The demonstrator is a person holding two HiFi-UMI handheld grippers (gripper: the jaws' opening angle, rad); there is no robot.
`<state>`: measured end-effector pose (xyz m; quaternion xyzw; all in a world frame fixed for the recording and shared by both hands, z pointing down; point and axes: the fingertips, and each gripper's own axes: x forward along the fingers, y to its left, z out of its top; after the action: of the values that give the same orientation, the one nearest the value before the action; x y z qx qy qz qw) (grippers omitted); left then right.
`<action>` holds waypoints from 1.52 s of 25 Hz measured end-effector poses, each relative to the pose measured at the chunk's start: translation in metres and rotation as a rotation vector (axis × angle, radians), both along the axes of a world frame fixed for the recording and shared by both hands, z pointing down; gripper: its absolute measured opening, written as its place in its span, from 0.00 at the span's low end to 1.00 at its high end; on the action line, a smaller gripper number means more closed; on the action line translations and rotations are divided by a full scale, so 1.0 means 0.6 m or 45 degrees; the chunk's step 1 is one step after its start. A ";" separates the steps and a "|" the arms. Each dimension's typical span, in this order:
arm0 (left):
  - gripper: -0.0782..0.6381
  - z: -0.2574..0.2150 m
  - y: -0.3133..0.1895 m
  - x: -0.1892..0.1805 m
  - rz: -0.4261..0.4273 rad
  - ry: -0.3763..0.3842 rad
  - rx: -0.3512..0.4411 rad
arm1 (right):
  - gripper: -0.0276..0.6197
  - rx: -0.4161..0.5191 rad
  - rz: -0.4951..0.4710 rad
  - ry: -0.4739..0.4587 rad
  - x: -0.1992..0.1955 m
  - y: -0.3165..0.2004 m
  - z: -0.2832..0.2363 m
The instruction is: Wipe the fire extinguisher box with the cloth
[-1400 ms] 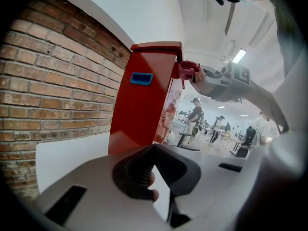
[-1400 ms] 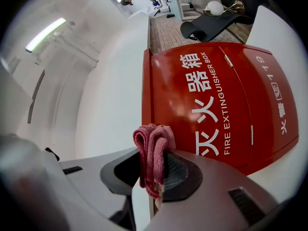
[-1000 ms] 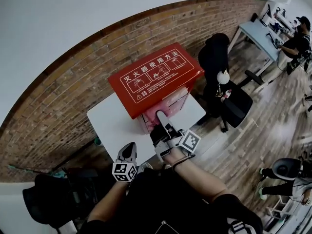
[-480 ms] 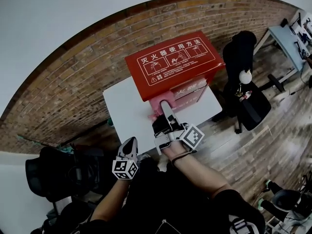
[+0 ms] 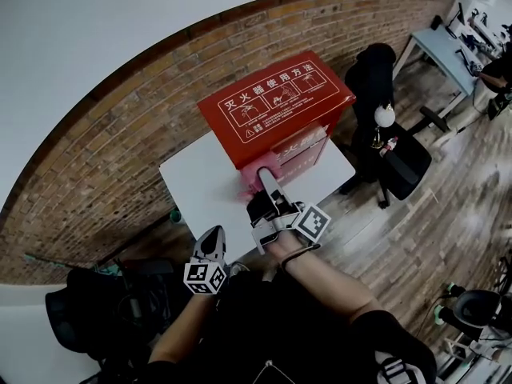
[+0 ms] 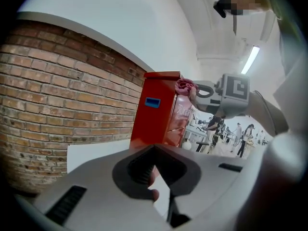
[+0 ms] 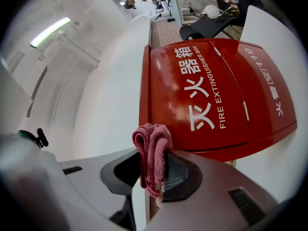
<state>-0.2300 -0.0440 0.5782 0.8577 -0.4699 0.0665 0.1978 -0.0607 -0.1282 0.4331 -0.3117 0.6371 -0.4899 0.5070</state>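
One soft, limp pink folded cloth (image 7: 153, 150) sits pinched in the right gripper (image 5: 266, 184), near the rigid red metal fire extinguisher box (image 7: 216, 90) on a white table (image 5: 196, 194). The left gripper (image 6: 155, 174) is closed and empty.

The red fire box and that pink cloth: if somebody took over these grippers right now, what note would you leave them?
Right gripper: shut on the cloth, held up at the front of the box, near its top edge; contact unclear.
Left gripper: shut, nothing in it, held low and back from the box.
The box stands closed on the table against the brick wall.
Done: cloth picked up and brought to the box. How much has been wiped does not show.
Left: probably wipe the front, lid and sides.
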 end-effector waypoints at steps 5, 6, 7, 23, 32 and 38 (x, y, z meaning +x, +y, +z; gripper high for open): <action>0.13 -0.001 -0.001 -0.006 -0.006 -0.006 0.003 | 0.21 -0.070 0.015 0.081 0.004 -0.007 0.035; 0.13 -0.003 0.002 -0.006 -0.014 -0.004 0.005 | 0.21 -0.083 0.014 0.090 0.005 -0.007 0.042; 0.13 -0.004 0.005 -0.007 -0.022 -0.005 0.007 | 0.21 -0.087 0.014 0.098 0.006 -0.008 0.047; 0.13 0.017 0.026 0.002 -0.140 -0.025 -0.006 | 0.21 -0.123 -0.028 0.159 0.005 -0.012 0.092; 0.13 0.033 0.050 0.003 -0.215 -0.039 -0.023 | 0.21 -0.187 -0.076 0.169 0.005 -0.012 0.140; 0.13 0.038 0.065 -0.004 -0.255 -0.046 -0.028 | 0.21 -0.192 -0.072 0.214 0.008 -0.012 0.166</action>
<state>-0.2326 -0.0048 0.6008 0.8028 -0.5562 0.0670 0.2042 -0.0562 -0.1352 0.5326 -0.3709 0.6472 -0.5227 0.4127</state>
